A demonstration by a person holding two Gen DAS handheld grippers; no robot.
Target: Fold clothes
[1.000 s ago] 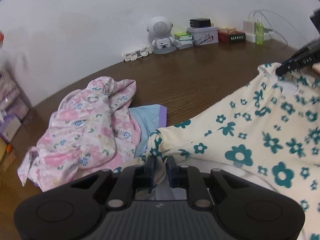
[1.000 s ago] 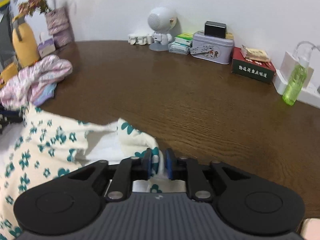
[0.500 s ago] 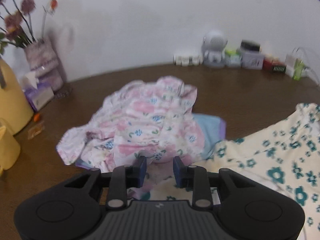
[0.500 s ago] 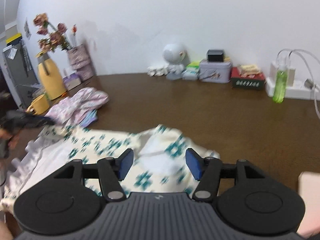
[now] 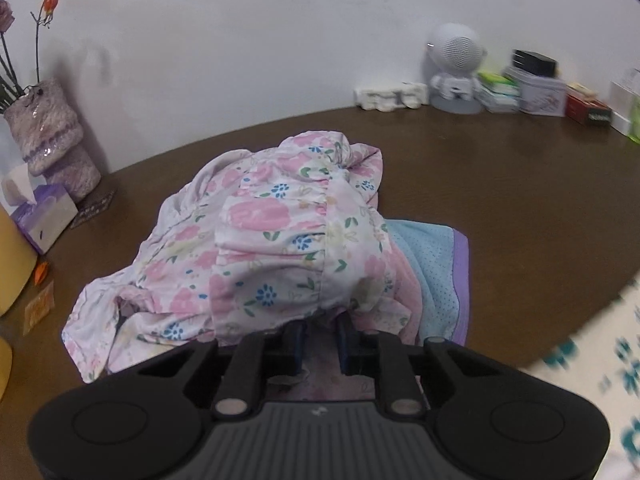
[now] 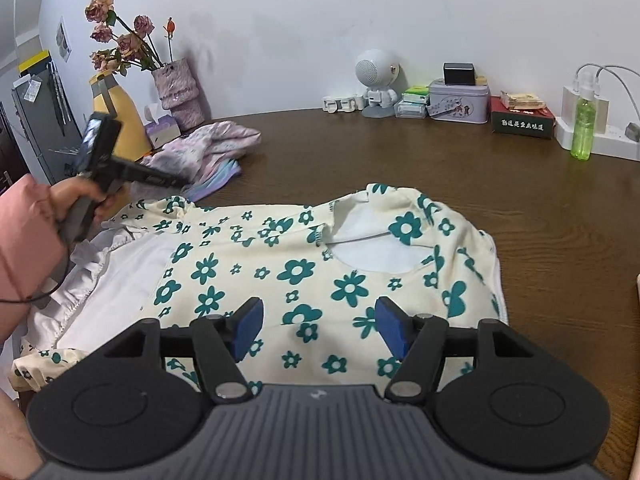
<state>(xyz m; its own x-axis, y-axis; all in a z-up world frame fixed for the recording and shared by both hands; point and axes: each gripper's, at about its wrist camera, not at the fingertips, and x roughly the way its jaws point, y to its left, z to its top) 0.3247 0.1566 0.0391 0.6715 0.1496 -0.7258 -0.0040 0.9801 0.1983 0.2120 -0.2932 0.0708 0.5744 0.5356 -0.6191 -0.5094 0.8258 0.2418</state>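
**Both grippers off the flowered top, left one at the pink pile**

Nearest the right wrist camera, the right gripper [image 6: 319,326] hangs with its blue-padded fingers spread wide and empty above the cream top [image 6: 304,276]. That top lies flat on the brown wooden table [image 6: 400,168], a soft knit printed with teal flowers, its white lining showing at the round neck opening and along the gathered left edge. A second ago both grippers were pinched on this fabric; now neither touches it.

Off to the left, the left gripper [image 5: 320,338] has swung away from the top and noses under the rumpled pink floral garment [image 5: 280,240]. Its fingers stand a little apart, tips hidden beneath the cloth, so whether they hold anything cannot be told. A pale blue dotted cloth [image 5: 436,264] with a purple edge lies under the pink pile.

Farther back along the white wall stand a round white speaker figure [image 6: 376,80], a metal tin [image 6: 460,102], a red box [image 6: 522,122], a green bottle [image 6: 582,132] and a knobbly pink vase [image 6: 178,92] of dried roses.
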